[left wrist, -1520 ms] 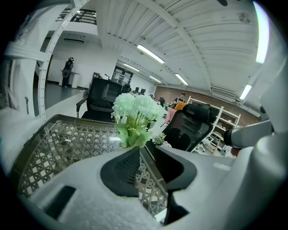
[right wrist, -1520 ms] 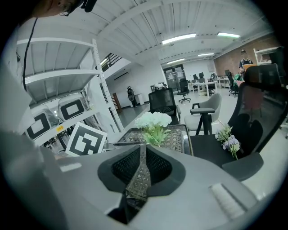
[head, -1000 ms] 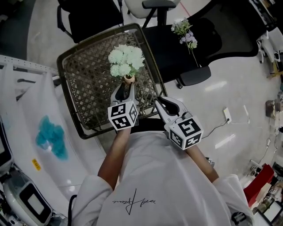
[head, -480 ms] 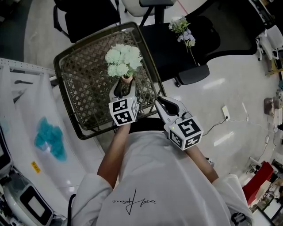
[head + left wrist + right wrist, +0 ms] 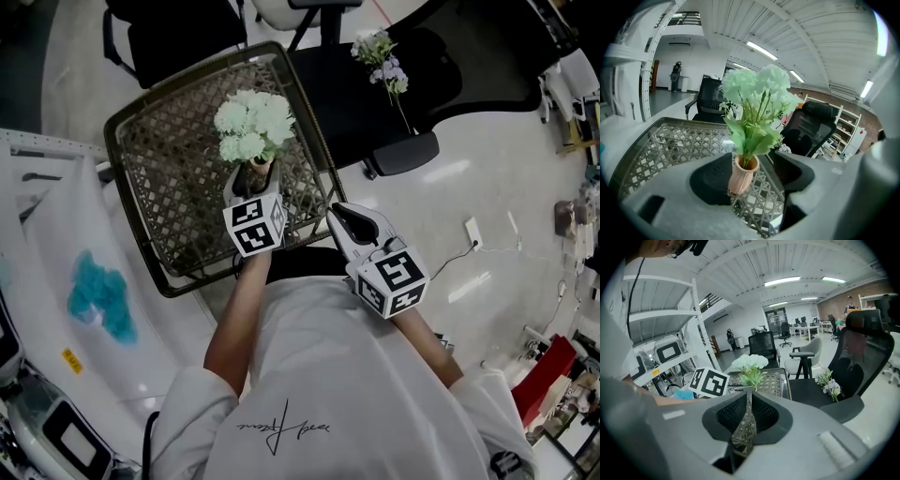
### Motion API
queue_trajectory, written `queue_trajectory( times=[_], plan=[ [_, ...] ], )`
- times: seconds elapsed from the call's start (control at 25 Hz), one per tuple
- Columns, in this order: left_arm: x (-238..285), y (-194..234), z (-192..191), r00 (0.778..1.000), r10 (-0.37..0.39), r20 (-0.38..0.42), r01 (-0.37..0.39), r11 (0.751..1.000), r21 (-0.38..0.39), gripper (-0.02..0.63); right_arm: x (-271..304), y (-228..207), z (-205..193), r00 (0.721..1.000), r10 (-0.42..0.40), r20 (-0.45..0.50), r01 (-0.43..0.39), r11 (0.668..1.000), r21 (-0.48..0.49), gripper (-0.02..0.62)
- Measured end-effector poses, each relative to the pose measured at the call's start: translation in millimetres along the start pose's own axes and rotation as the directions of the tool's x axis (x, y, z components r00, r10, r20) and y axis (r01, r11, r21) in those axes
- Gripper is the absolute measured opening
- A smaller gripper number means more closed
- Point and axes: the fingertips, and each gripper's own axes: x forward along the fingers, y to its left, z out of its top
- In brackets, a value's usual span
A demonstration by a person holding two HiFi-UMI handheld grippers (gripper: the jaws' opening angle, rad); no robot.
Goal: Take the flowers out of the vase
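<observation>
A bunch of pale green-white flowers [image 5: 251, 124] stands upright in a small peach ribbed vase [image 5: 259, 169] on a wicker table [image 5: 159, 159]. My left gripper [image 5: 249, 180] reaches around the vase. In the left gripper view the vase [image 5: 743, 174] sits between the two black pads, closer to the left one, with the flowers [image 5: 757, 91] rising above. The jaws have just been opening and stand apart from the vase. My right gripper [image 5: 335, 214] hovers at the table's near right corner, shut and empty [image 5: 748, 394].
A sprig of purple and white flowers [image 5: 380, 58] lies on a black office chair's seat [image 5: 356, 103] behind the table. A white shelf unit with a teal thing [image 5: 94, 295] stands at the left. A cable and socket [image 5: 473, 234] lie on the floor at right.
The left gripper's jaws have spread wider on either side of the vase, and the hand has shifted slightly forward and down. The right gripper has kept still.
</observation>
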Motion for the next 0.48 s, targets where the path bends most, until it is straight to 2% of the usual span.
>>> queue_trajectory(
  times=[0.24,0.48],
  plan=[
    [11,-6,-4,0.999,-0.01,-0.034,0.011,0.999,0.053,0.282,-1,-4,-6,1.0,-0.01,-0.018,0.011,1.0,0.009,0.041],
    [19,-2,-3,0.999,0.003,-0.038,0.0,0.998,0.064,0.29,-1,-7,-9,0.999,-0.022,-0.027,0.022,1.0,0.014,0.041]
  ],
)
